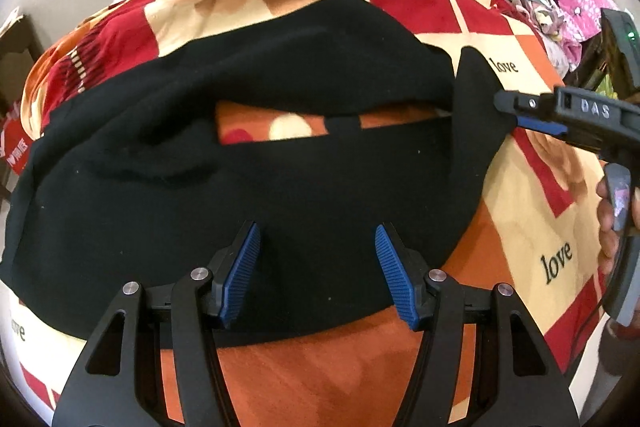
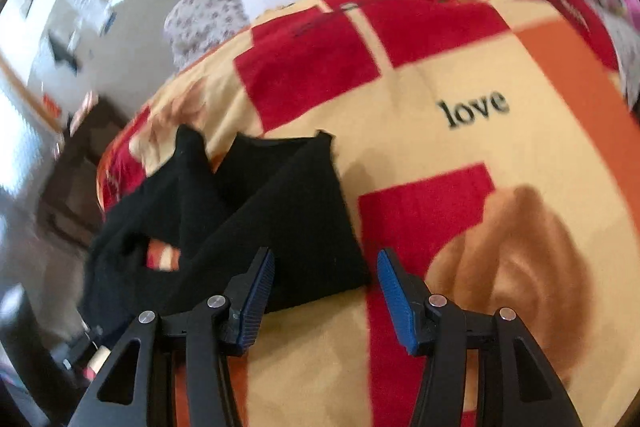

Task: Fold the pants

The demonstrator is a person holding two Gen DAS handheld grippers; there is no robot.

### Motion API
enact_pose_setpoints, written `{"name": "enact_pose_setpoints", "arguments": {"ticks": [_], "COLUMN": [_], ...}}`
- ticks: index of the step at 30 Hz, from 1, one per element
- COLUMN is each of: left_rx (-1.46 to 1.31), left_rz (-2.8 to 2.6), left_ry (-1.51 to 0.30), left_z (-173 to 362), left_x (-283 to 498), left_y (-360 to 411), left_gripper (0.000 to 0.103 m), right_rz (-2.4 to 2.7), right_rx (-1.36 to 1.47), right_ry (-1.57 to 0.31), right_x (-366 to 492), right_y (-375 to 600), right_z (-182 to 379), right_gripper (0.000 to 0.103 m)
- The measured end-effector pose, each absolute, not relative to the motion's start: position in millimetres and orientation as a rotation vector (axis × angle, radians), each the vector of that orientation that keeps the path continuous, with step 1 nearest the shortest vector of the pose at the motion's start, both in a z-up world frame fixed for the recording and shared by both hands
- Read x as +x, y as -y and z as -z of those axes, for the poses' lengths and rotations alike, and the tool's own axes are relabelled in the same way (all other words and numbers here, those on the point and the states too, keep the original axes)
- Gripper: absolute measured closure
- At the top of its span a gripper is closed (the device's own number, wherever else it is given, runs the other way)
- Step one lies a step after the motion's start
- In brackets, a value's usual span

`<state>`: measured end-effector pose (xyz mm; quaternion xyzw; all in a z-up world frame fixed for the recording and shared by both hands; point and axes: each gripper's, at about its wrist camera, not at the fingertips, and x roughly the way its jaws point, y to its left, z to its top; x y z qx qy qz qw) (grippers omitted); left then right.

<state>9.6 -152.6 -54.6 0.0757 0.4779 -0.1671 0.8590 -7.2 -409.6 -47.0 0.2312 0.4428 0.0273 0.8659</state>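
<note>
Black knit pants [image 1: 248, 163] sprawl across the red, orange and cream patchwork blanket [image 1: 532, 195]. Left gripper [image 1: 318, 275] hovers over them, jaws spread, empty. Right gripper [image 2: 326, 291] gapes open beside the pants' edge.

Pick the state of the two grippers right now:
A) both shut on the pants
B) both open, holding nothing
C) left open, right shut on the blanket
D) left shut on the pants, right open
B: the left gripper has its blue pads spread wide over the black pants, and the right gripper is equally spread above the pants' edge and the patterned blanket, nothing pinched in either.
</note>
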Motion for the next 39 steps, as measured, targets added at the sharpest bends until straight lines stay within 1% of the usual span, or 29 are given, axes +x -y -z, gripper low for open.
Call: {"name": "enact_pose_setpoints", "arguments": {"ticks": [3,4,5,6,7,9,13,15,19,20,21,23,24,25,28,30,33,36,39], "left_rx": [0.157,0.155,0.157,0.16,0.161,0.159,0.163,0.159,0.111,0.091,0.075,0.036,0.01,-0.014,-0.135,-0.243,-0.37,-0.453,-0.507], "left_rz": [0.346,0.345,0.344,0.342,0.342,0.354,0.391,0.4,0.406,0.407,0.403,0.372,0.345,0.322,0.212,0.105,-0.038,-0.124,-0.143], "left_ry": [-1.007,-1.007,-1.006,-1.007,-1.007,-1.009,-1.002,-1.003,-1.018,-1.015,-1.01,-0.996,-0.993,-0.993,-1.008,-1.009,-1.001,-1.013,-0.99], "left_z": [55,55,56,56,57,57,55,56,53,49,46,38,35,33,32,35,43,54,59], "left_x": [11,12,12,12,12,10,3,0,-5,-7,-9,-13,-14,-15,-15,-16,-23,-25,-23], "left_y": [152,151,152,153,153,155,156,153,137,129,121,96,79,65,5,-41,-97,-134,-150], "left_gripper": [0.043,0.043,0.043,0.043,0.043,0.043,0.043,0.043,0.043,0.043,0.043,0.043,0.043,0.043,0.043,0.043,0.043,0.043,0.043], "right_rz": [-0.06,-0.074,-0.097,-0.121,-0.131,-0.123,-0.049,0.053,0.155,0.162,0.156,0.104,0.072,0.05,0.049,0.05,-0.003,-0.023,-0.034], "right_rx": [0.487,0.465,0.447,0.449,0.449,0.41,0.323,0.262,0.282,0.334,0.36,0.394,0.403,0.409,0.413,0.397,0.449,0.423,0.406], "right_ry": [-0.894,-0.879,-0.872,-0.867,-0.861,-0.826,-0.769,-0.781,-0.886,-0.898,-0.895,-0.877,-0.877,-0.883,-0.916,-0.885,-0.863,-0.854,-0.839], "right_x": [2,5,7,9,7,-5,-50,-77,-90,-93,-95,-102,-103,-103,-98,-95,-85,-76,-71], "right_y": [410,406,402,399,397,397,407,417,440,446,449,448,444,441,435,430,426,415,407], "right_z": [52,51,51,51,50,38,4,-3,18,24,26,27,28,30,42,44,48,50,51], "right_gripper": [0.051,0.053,0.058,0.075,0.084,0.096,0.096,0.096,0.096,0.096,0.092,0.07,0.051,0.046,0.046,0.046,0.046,0.046,0.046]}}
